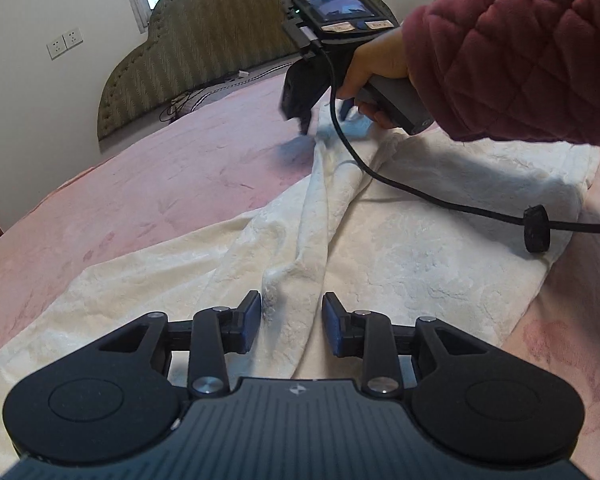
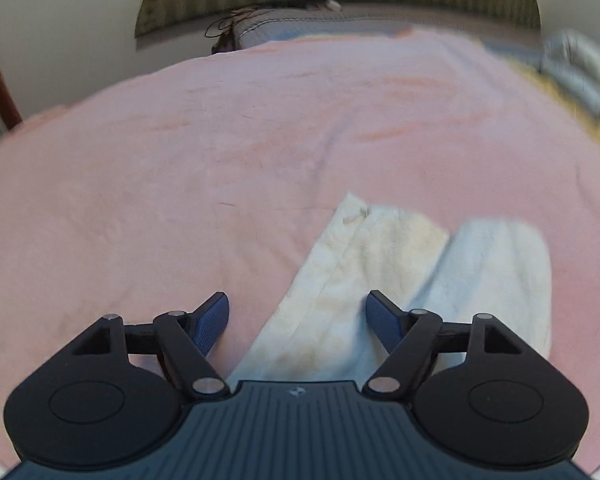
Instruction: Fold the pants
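Note:
White fluffy pants (image 1: 400,240) lie spread on the pink bedspread (image 1: 140,200), with a raised ridge of fabric running down their middle. At the bottom of the left wrist view, my left gripper (image 1: 292,320) stands open astride that ridge, and the cloth lies between its blue pads without being pinched. A hand in a maroon quilted sleeve (image 1: 520,48) holds my right gripper (image 1: 324,120) low over the far end of the pants, blurred. In the right wrist view my right gripper (image 2: 298,316) is open above the two leg ends (image 2: 380,256), holding nothing.
A black cable with a round lump (image 1: 536,230) trails from the right gripper across the pants. A padded headboard (image 1: 220,40), wall sockets (image 1: 64,44) and loose cords (image 1: 188,100) are at the far side. Grey bedding (image 2: 580,68) lies at the far right.

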`<state>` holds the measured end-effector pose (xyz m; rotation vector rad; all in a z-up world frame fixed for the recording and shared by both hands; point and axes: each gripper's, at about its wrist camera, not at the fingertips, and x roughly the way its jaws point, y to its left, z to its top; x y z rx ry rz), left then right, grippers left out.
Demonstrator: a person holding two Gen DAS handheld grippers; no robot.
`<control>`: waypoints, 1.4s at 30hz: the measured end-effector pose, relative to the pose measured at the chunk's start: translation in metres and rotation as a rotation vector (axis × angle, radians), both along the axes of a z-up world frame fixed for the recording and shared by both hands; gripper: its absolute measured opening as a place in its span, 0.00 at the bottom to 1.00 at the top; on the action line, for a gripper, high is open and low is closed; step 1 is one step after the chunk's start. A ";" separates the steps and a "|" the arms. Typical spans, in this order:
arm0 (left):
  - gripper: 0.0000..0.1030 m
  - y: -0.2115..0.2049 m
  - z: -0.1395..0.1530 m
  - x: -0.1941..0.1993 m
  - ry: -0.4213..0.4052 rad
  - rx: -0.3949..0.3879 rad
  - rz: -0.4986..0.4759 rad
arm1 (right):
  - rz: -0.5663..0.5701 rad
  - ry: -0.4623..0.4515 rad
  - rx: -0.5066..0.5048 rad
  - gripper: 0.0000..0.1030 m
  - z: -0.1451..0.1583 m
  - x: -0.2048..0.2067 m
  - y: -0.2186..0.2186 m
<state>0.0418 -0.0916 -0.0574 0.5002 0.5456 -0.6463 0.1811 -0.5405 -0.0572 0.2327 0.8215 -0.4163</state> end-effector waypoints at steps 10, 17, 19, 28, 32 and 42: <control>0.11 0.007 0.007 -0.003 0.006 -0.053 -0.002 | -0.198 -0.414 0.315 0.03 0.035 -0.122 -0.070; 0.11 0.004 0.003 -0.002 0.028 -0.044 0.004 | -0.202 -0.516 0.421 0.05 0.047 -0.234 -0.109; 0.11 0.002 0.001 -0.001 0.030 -0.029 0.013 | -0.159 -0.521 0.481 0.08 0.049 -0.225 -0.107; 0.13 -0.005 -0.004 -0.001 0.021 0.002 0.006 | -0.014 -0.241 0.268 0.91 0.032 -0.070 -0.041; 0.16 -0.003 -0.005 0.001 0.035 -0.016 -0.002 | -0.002 -0.026 0.066 0.91 0.009 -0.009 -0.013; 0.13 0.005 0.000 0.005 0.075 -0.073 -0.005 | -0.187 -0.329 0.262 0.08 0.017 -0.080 -0.065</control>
